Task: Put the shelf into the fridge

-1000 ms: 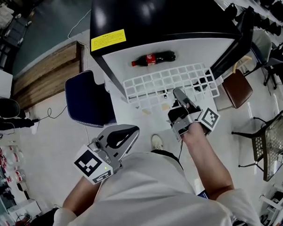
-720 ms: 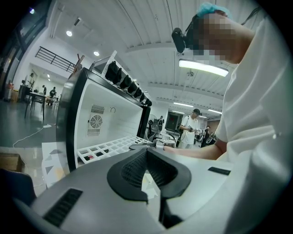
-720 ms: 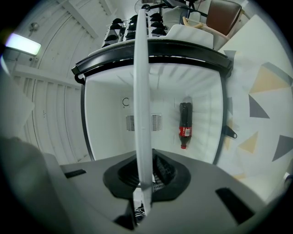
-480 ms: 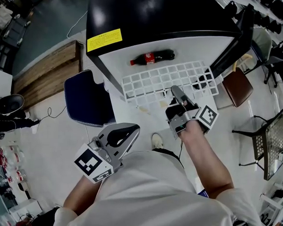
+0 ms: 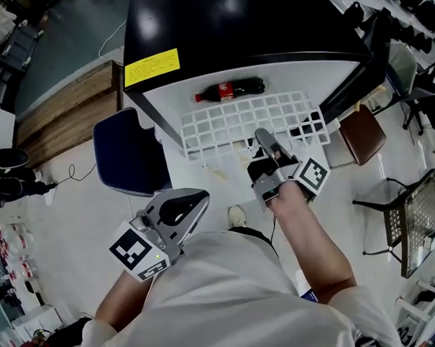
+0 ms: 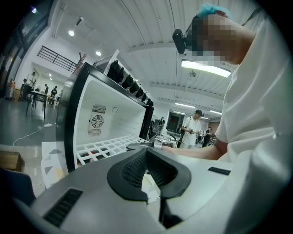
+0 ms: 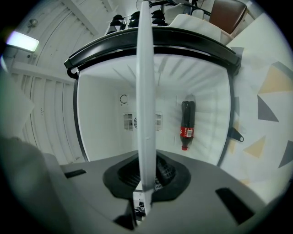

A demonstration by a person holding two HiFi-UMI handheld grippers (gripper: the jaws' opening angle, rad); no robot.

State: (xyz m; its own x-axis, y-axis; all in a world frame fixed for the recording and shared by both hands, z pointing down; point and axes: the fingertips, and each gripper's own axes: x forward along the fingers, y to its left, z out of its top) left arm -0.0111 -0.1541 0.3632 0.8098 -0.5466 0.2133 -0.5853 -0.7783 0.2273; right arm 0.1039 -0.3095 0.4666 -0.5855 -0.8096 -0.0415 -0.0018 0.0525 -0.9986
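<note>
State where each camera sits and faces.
Head view: on the person's head, facing steeply down onto the fridge; shows torso, arms, left gripper, right gripper.
Left gripper view: on that gripper, facing over shut jaws toward the fridge; shows shirt, right forearm.
Right gripper view: on that gripper, facing into the fridge along the gripped shelf; no body.
Shared: head and right views show the bottle.

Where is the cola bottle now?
Head view, upper centre: the dark, red-labelled cola bottle lies on its side inside the black, white-lined fridge, just beyond the white grid shelf.
</note>
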